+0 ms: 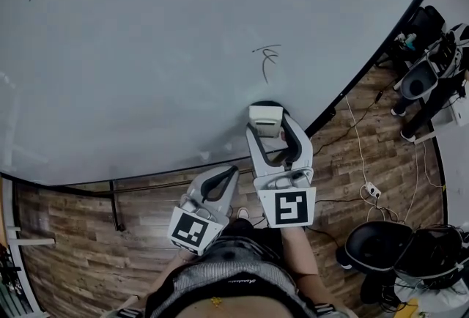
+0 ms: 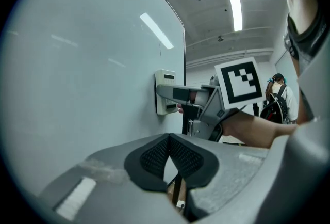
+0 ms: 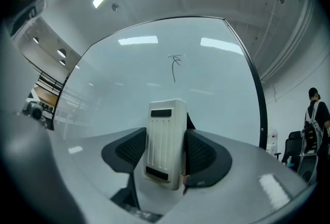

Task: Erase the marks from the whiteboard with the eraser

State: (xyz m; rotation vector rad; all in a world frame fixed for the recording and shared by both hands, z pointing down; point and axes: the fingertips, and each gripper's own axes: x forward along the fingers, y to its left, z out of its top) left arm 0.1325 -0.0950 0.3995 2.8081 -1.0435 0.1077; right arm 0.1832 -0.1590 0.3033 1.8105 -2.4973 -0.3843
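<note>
A large whiteboard (image 1: 146,53) fills the head view, with a small black scribble (image 1: 267,60) on it. My right gripper (image 1: 267,122) is shut on a white eraser (image 1: 265,120), held against the board just below the scribble. In the right gripper view the eraser (image 3: 166,143) stands between the jaws and the scribble (image 3: 175,65) lies above it. My left gripper (image 1: 229,176) hangs lower, below the board's edge, shut with nothing in it. In the left gripper view the pads (image 2: 154,158) meet, and the eraser (image 2: 165,91) and the right gripper (image 2: 178,95) show ahead against the board.
The board's black frame edge (image 1: 381,49) runs diagonally at right. Below lies wooden floor (image 1: 88,250) with cables and a power strip (image 1: 368,190). Black office chairs (image 1: 377,245) stand at lower right. Another person (image 3: 314,114) stands at far right.
</note>
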